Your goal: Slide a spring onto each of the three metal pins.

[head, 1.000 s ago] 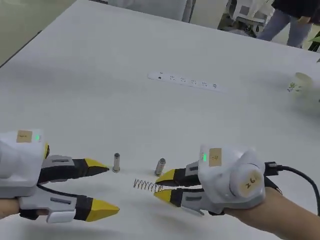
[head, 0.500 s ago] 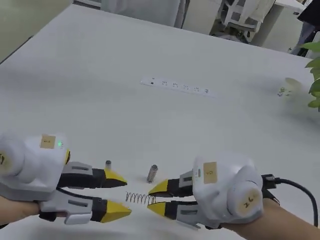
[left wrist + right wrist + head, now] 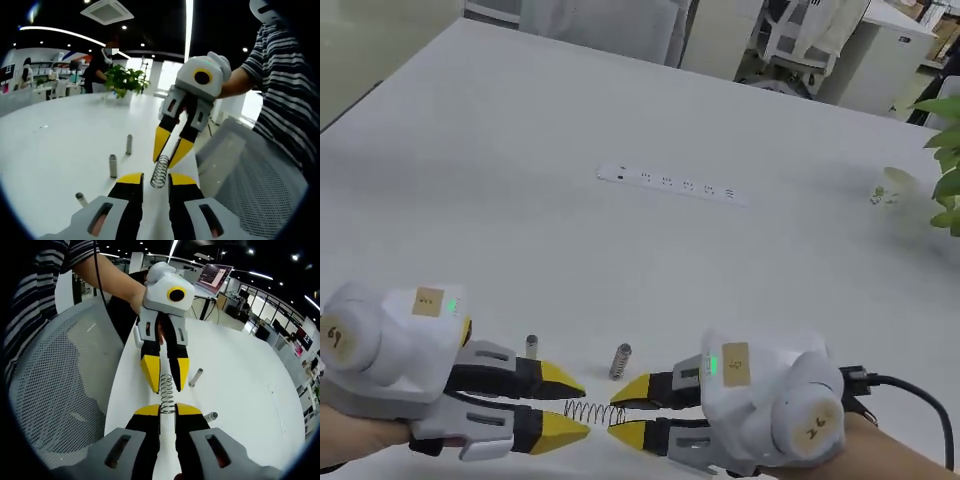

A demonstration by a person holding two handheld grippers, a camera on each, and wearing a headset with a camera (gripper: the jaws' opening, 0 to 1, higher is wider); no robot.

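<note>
A loose coil spring (image 3: 588, 411) hangs level between my two grippers, just above the table. My right gripper (image 3: 620, 413) is shut on its right end; in the right gripper view the spring (image 3: 167, 387) runs out from my jaws (image 3: 168, 410). My left gripper (image 3: 575, 405) is open, with its yellow fingertips on either side of the spring's left end (image 3: 160, 172). Behind them stand a bare metal pin (image 3: 531, 346) and a pin wearing a spring (image 3: 620, 360). The left gripper view shows three pins, the farthest pin (image 3: 129, 144), the middle pin (image 3: 113, 165) and the nearest pin (image 3: 80, 198).
A white power strip (image 3: 665, 185) lies across the middle of the white table (image 3: 520, 150). A small cup (image 3: 892, 186) and plant leaves (image 3: 945, 150) are at the far right. A black cable (image 3: 910, 390) trails from my right gripper.
My left gripper has moved right and narrowed its jaws around the spring's free end. The right gripper, holding the spring, has drifted slightly toward the table's front edge. The head camera tilted up.
</note>
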